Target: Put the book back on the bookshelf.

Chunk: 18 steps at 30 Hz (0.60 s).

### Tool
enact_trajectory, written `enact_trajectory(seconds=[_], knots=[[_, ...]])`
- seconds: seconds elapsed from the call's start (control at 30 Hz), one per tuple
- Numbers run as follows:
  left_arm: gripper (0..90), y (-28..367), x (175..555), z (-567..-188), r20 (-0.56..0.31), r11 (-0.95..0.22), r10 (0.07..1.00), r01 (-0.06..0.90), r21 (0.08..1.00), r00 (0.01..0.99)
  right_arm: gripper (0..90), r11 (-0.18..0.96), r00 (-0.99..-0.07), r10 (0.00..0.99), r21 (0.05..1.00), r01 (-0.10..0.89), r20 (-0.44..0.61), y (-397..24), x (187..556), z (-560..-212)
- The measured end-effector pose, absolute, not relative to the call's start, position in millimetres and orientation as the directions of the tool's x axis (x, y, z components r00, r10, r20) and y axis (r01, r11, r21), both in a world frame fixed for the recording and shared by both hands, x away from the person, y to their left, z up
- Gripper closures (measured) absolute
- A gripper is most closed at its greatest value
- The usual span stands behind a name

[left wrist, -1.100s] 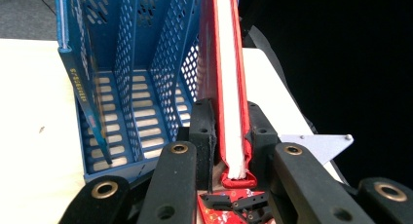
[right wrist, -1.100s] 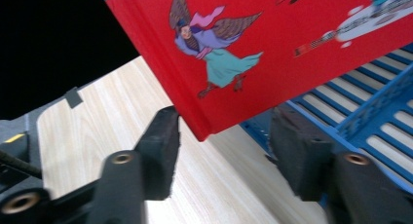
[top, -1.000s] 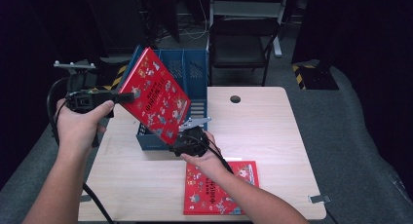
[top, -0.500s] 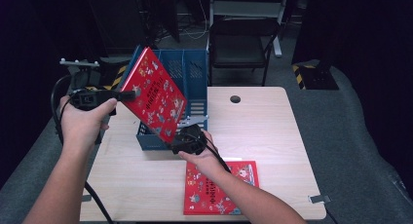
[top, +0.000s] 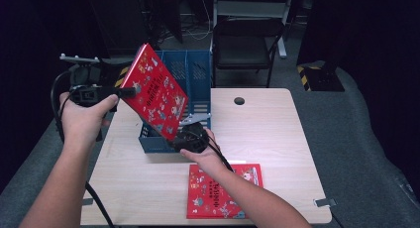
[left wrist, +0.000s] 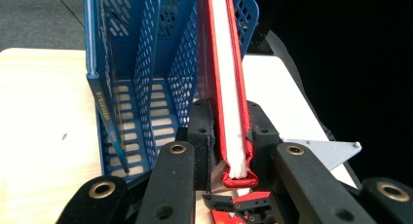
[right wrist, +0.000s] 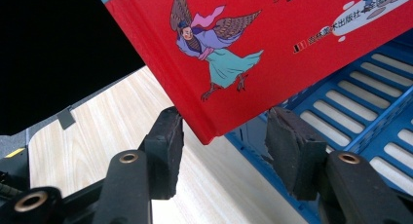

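A red picture book (top: pixel 156 91) hangs tilted over the blue slotted file holder (top: pixel 198 74). My left gripper (top: pixel 130 91) is shut on the book's left edge. In the left gripper view, the white page block and red cover (left wrist: pixel 231 87) are pinched between the jaws (left wrist: pixel 229 136). My right gripper (top: pixel 185 136) sits at the book's lowest corner, in front of the holder. In the right gripper view, that corner (right wrist: pixel 292 48) dips between the open pads (right wrist: pixel 224 141) without being pressed. A second red book (top: pixel 223 191) lies flat on the table near the front edge.
The pale wooden table (top: pixel 267 129) has a cable hole (top: pixel 239 100) at the back. Behind it stands a black chair (top: pixel 242 49). The blue holder's dividers (left wrist: pixel 141 87) stand upright. Dark floor surrounds the table.
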<state>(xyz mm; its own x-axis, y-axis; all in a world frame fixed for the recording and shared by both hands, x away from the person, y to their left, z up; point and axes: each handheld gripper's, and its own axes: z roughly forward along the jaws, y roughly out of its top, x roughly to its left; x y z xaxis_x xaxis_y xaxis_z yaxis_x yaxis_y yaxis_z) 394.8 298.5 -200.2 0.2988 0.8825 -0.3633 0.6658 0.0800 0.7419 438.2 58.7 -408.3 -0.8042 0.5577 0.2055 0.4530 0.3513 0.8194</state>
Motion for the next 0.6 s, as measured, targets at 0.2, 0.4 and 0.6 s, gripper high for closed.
enact_trajectory(seconds=[0.2, 0.4, 0.6], knots=[[77.2, 299.5, 398.9, -198.1, -0.359, 0.083, 0.886, 0.662, 0.745, 0.293, 48.4, 0.352, -0.805, 0.557, 0.821, 0.45, 0.202, 60.3, 444.0, -406.2], [77.2, 298.2, 403.5, -195.9, -0.359, 0.089, 0.889, 0.662, 0.744, 0.283, 48.3, 0.346, -0.804, 0.556, 0.821, 0.453, 0.209, 62.2, 451.7, -404.9], [77.3, 296.7, 410.2, -196.2, -0.357, 0.09, 0.893, 0.67, 0.737, 0.274, 48.4, 0.349, -0.805, 0.556, 0.82, 0.453, 0.207, 64.2, 458.6, -406.4]])
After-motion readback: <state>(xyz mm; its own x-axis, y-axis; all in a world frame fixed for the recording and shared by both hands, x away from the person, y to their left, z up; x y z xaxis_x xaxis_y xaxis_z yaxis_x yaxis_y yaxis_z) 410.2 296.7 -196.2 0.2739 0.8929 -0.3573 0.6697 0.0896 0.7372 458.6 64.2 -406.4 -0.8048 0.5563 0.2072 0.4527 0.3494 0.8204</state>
